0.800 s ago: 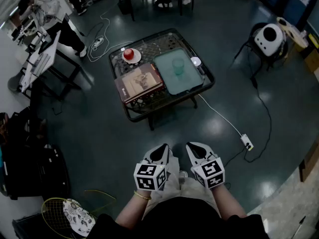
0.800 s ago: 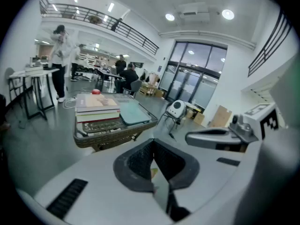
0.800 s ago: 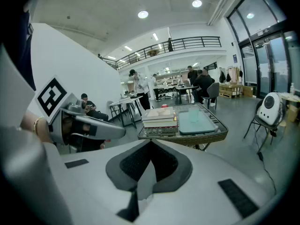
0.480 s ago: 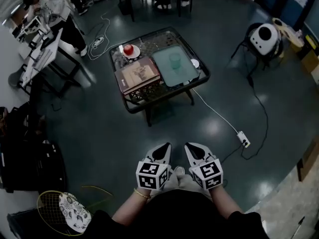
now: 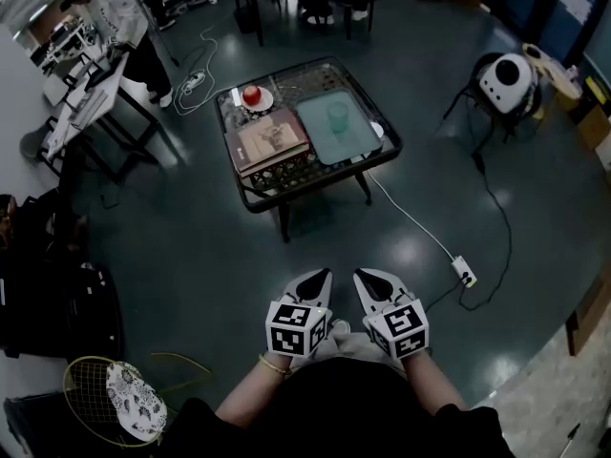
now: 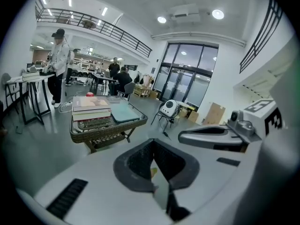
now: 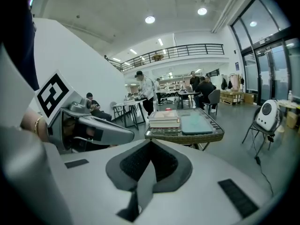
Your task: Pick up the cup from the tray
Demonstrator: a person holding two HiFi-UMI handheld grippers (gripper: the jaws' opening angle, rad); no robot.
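A see-through green cup [image 5: 339,114] stands on a teal tray [image 5: 329,146] on the right half of a low wicker table [image 5: 250,197], a good way ahead of me. Both grippers are held close to my body, far short of the table. My left gripper [image 5: 322,275] and right gripper [image 5: 361,276] sit side by side, both shut with nothing in them. The left gripper view has its jaws [image 6: 153,142] shut, with the table [image 6: 89,134] ahead to the left. In the right gripper view the tray [image 7: 197,123] lies ahead past the shut jaws [image 7: 151,143].
A stack of books [image 5: 272,141] and a red apple on a plate [image 5: 252,95] fill the table's left half. A cable and power strip [image 5: 463,273] cross the floor to the right. A chair with a white round device [image 5: 508,76] stands far right; a person [image 5: 119,17] is at a desk far left.
The head view has shifted slightly, so the table sits a little higher in the picture. Both grippers stay shut and side by side near my body.
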